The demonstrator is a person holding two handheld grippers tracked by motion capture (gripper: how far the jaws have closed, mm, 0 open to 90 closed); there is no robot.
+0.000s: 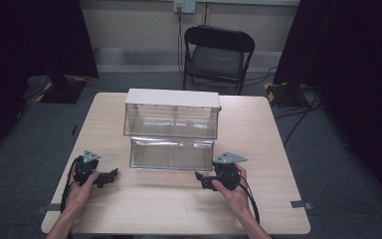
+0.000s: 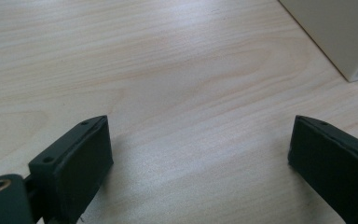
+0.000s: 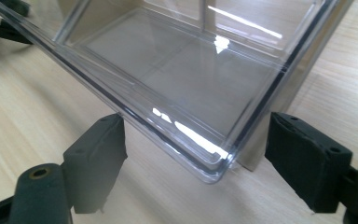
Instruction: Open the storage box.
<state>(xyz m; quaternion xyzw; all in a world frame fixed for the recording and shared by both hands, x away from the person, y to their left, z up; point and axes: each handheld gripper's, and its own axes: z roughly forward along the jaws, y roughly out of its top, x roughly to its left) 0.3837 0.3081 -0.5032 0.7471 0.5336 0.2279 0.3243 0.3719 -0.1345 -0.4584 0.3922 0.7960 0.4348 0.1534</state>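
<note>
A clear drawer cabinet with a white top (image 1: 171, 107) stands mid-table. Its lower clear drawer (image 1: 171, 153) is pulled out toward me and looks empty. My left gripper (image 1: 110, 175) rests on the table to the drawer's left, open, with bare wood between its jaws (image 2: 198, 154). A corner of the white cabinet (image 2: 340, 32) shows at the upper right of the left gripper view. My right gripper (image 1: 202, 178) sits by the drawer's front right corner, open. In the right gripper view that corner of the drawer (image 3: 191, 74) lies just ahead of the gripper (image 3: 196, 149), touched by neither jaw.
The light wooden table (image 1: 258, 139) has free room in front of and beside the cabinet. Beyond its far edge stands a black folding chair (image 1: 218, 52). Dark curtains hang at both sides, and cables lie on the floor at the right.
</note>
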